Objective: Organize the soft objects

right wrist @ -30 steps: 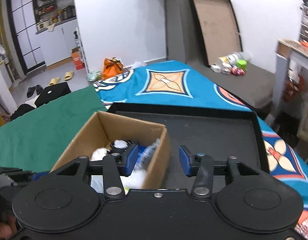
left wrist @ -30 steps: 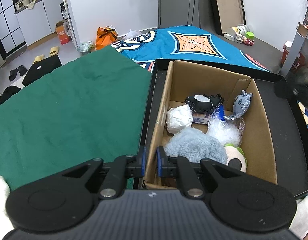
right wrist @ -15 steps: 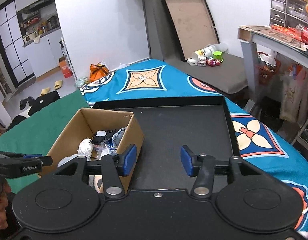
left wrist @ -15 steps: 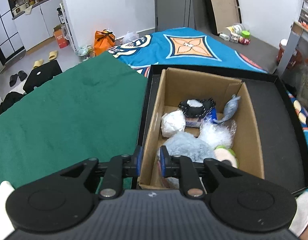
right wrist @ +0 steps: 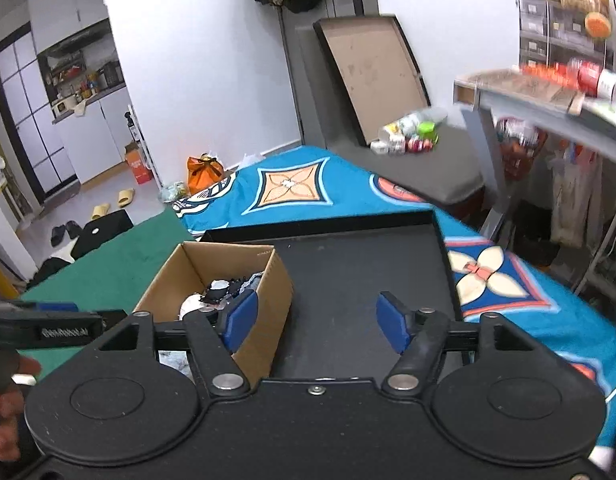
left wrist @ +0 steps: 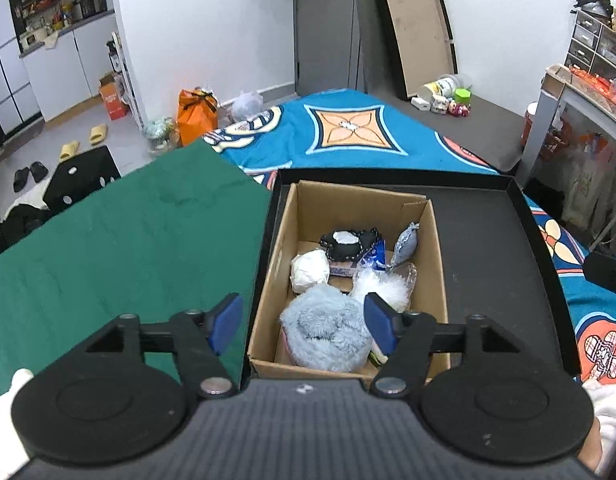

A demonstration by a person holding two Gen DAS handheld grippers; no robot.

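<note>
The box (left wrist: 435, 248) stands in the tray (left wrist: 487, 240), against its left wall. The tray lies on the bed, with the cloth (left wrist: 108, 248) along its left edge and the quilt (left wrist: 347, 136) past its far and right edges. Inside the box, the fluffy toy (left wrist: 323, 328) lies at the near end, the bag (left wrist: 383, 288) to its right, the ball (left wrist: 309, 270) beyond it, and the pouch (left wrist: 349, 244) toward the far wall. The right part of the tray holds nothing.
</note>
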